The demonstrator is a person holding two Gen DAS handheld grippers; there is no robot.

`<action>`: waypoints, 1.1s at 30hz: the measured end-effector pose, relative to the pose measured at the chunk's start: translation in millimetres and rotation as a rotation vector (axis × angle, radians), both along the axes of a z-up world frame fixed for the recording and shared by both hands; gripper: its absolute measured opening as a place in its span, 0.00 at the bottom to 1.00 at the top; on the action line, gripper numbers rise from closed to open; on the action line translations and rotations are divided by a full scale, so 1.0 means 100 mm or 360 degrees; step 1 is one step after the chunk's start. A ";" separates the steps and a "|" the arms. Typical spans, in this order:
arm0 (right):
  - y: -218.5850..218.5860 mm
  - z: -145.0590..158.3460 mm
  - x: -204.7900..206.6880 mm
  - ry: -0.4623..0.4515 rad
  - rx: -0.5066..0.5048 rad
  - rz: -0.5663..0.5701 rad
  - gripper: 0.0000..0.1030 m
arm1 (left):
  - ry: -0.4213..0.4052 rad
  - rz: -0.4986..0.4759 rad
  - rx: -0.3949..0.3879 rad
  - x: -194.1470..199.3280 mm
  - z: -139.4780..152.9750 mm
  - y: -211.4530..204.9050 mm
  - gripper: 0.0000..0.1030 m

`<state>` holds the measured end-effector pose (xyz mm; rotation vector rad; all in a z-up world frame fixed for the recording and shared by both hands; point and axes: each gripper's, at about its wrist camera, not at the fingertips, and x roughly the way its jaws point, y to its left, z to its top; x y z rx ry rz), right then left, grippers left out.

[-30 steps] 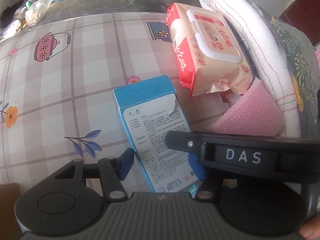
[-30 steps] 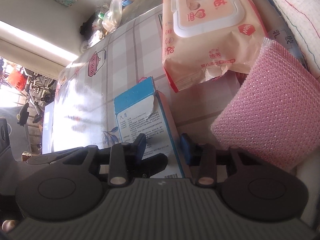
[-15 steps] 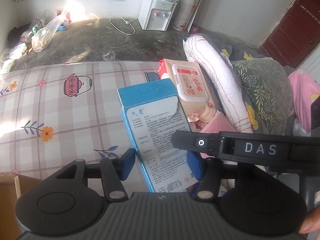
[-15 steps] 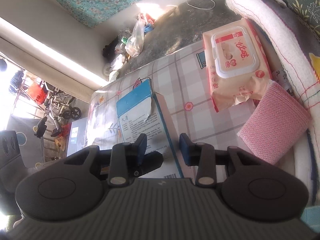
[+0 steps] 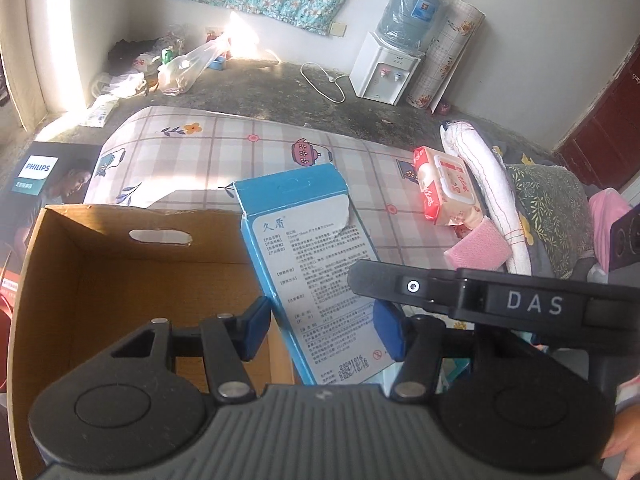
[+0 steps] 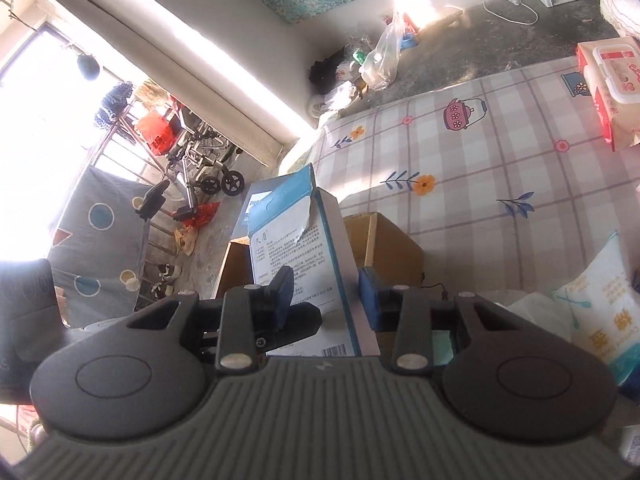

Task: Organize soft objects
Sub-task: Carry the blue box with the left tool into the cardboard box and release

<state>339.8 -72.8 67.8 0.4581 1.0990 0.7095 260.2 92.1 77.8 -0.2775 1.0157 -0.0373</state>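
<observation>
Soft goods are being sorted, and the piece in hand is a blue box (image 5: pixel 310 264), printed with a white label and torn near its top flap. In the left wrist view the left gripper (image 5: pixel 320 324) has a blue pad on each side of the box's lower part and appears to clamp it, while the right gripper's black finger, marked DAS, crosses in front from the right. The box hangs in the air, tilted, at the right-hand wall of an open cardboard carton (image 5: pixel 120 280) whose inside looks bare. Behind it a checked mattress (image 5: pixel 240 156) carries a pack of wet wipes (image 5: pixel 446 188) and a pink sponge (image 5: pixel 478 248) along its right edge, against a rolled white blanket (image 5: pixel 488 188). In the right wrist view the right gripper (image 6: pixel 324 300) grips the same box (image 6: pixel 300 264) across its narrow side, pads against both faces, and the carton (image 6: pixel 384 240) shows just below and behind it; the wipes (image 6: pixel 612 84) lie at the mattress's far right corner, and a white and blue soft pack (image 6: pixel 600 312) sits near the right side. Judging by this, the carry to the carton is under way. The next move likely calls for bringing the box fully over the opening, lowering it inside, and having both sets of jaws let go together.
</observation>
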 end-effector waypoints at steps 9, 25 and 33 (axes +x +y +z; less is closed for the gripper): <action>0.77 -0.64 -0.24 0.0161 -0.0137 0.0056 0.34 | 0.0199 0.0078 -0.0124 -0.16 -0.64 0.73 0.55; 0.26 -0.50 -0.25 0.0052 -0.0067 0.0036 0.36 | 0.0523 0.0054 -0.0049 0.03 -1.58 0.85 0.52; -0.08 -0.57 -0.32 0.0081 -0.0029 -0.0032 0.36 | 0.0512 0.0008 -0.0040 0.20 -1.70 0.71 0.29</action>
